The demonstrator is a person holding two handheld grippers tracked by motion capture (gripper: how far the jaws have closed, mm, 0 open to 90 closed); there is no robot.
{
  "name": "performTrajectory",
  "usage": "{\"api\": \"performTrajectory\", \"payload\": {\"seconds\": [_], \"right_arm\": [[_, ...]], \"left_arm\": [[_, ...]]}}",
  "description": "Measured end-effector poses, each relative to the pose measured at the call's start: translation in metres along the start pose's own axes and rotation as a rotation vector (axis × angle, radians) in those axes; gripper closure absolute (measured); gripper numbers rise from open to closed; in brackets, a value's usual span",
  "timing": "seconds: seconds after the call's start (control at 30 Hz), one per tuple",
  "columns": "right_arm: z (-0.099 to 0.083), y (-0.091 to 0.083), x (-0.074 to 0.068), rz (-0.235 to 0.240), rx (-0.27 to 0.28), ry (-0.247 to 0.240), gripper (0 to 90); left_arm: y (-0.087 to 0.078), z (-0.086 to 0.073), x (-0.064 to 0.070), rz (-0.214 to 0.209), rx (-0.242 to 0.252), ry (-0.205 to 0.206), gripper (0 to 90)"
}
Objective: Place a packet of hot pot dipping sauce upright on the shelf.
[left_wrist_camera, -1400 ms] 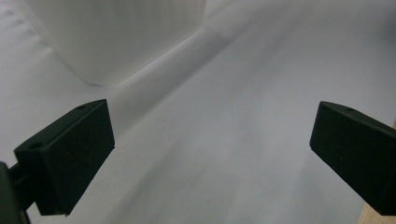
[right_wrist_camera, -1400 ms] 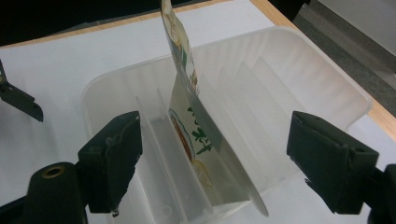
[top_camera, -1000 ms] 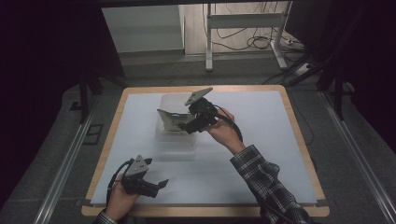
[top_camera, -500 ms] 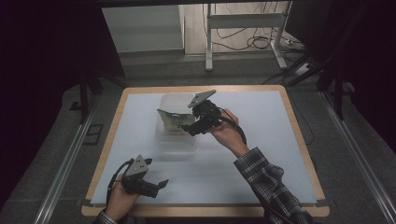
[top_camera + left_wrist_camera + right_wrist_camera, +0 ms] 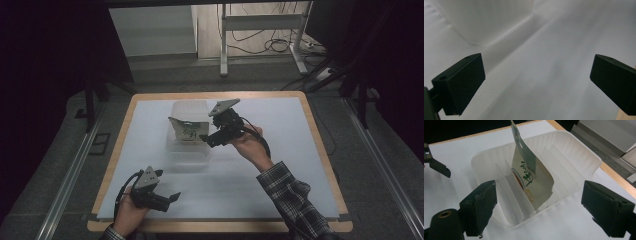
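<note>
Already slotted upright between dividers of clear bin [image 5: 584, 157], green snack packet [image 5: 531, 180]; right gripper [image 5: 537, 213] released, left gripper [image 5: 537, 82] spread idle, withdrawal probably remaining

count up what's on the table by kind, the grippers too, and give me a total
Clear plastic divided bin: 1
Snack packet standing in the bin: 1
Black grippers: 2, left gripper and right gripper
Total: 4
</note>
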State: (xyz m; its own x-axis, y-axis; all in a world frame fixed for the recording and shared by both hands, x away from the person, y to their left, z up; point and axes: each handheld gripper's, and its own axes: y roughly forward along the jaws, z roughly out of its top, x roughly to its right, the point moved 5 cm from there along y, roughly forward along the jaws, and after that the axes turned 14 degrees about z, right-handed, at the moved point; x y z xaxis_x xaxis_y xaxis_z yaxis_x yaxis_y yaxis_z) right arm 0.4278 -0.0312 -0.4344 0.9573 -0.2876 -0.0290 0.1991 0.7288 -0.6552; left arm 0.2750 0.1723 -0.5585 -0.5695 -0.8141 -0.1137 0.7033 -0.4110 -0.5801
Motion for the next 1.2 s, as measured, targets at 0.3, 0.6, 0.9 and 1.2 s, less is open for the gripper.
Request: {"api": "performTrajectory", "payload": {"seconds": [0.3,0.6,0.9,1.2], "right_arm": [[-0.01,-0.01,-0.001,0.02,0.017,0.035,10.9],[-0.021,-0.019,-0.003,0.061,0.044,0.062,5.7],[-0.033,-0.027,-0.006,0.079,0.083,0.122,3.4],[-0.047,-0.031,-0.008,0.094,0.046,0.118,1.5]], "left_arm": [[0.0,0.0,0.0,0.0,0.0,-0.004,0.0],[0.0,0.0,0.001,0.0,-0.002,-0.002,0.0],[0.001,0.0,0.001,-0.001,-0.003,-0.002,0.0],[0.001,-0.001,0.001,-0.003,-0.009,0.003,0.0]]}}
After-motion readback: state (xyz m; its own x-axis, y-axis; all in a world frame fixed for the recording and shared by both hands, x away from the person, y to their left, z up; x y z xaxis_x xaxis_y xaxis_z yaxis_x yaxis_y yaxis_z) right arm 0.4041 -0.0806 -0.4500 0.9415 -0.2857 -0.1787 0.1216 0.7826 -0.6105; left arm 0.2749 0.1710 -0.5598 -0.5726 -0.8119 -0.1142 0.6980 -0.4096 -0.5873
